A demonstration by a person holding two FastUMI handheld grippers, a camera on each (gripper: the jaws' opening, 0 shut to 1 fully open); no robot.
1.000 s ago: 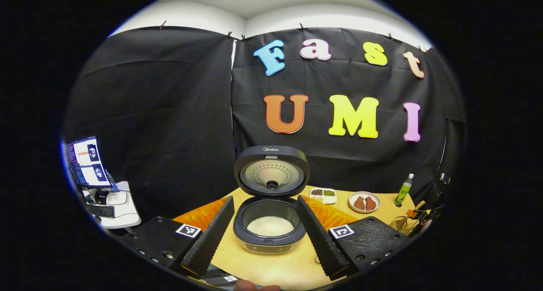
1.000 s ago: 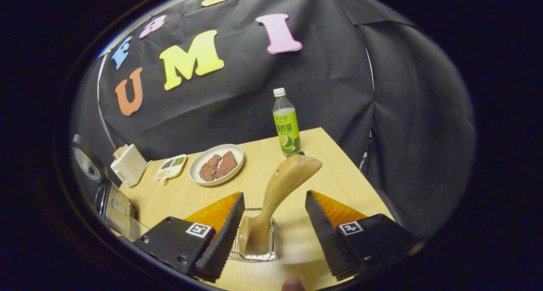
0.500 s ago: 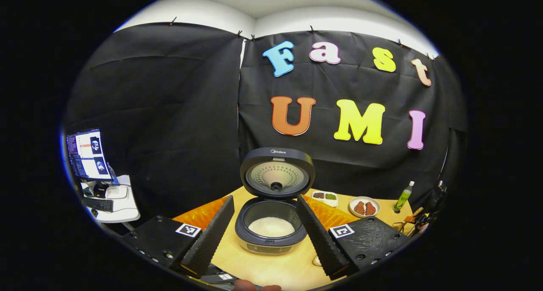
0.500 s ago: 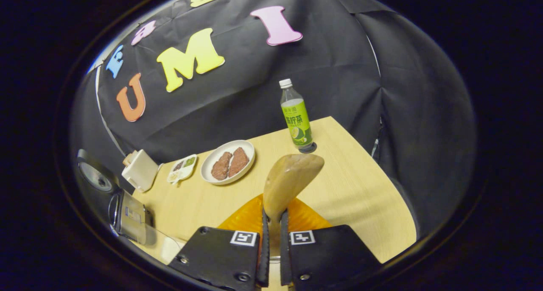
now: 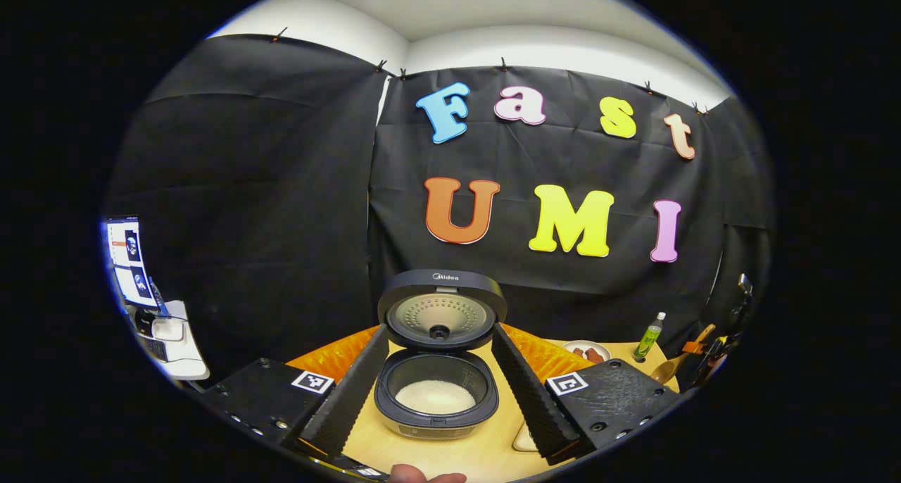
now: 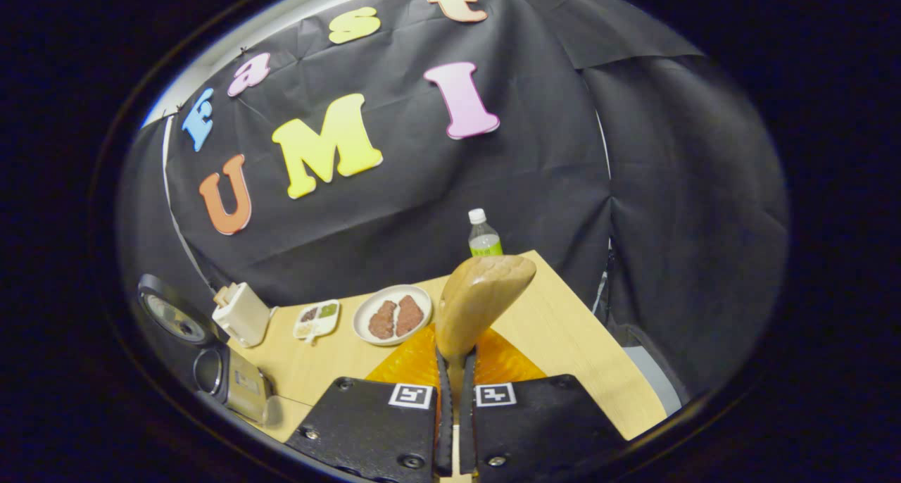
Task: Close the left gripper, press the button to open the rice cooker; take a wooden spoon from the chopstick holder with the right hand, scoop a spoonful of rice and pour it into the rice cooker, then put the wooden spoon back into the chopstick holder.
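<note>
The rice cooker stands open between the spread fingers of my left gripper, which is open and holds nothing. Its lid stands upright, and white rice lies in the pot. My right gripper is shut on the handle of the wooden spoon, whose bowl sticks up ahead of the fingers, above the table. In the left gripper view, the spoon and the right gripper show at the far right. In the right gripper view, the cooker sits at the lower left.
On the wooden table are a white plate with two brown pieces, a small divided dish, a white jug-like container and a green bottle. A side desk with a monitor stands far left.
My right gripper shut on the wooden spoon's handle and lifted it up out of the clear holder. My left gripper drew back a little from the open cooker.
</note>
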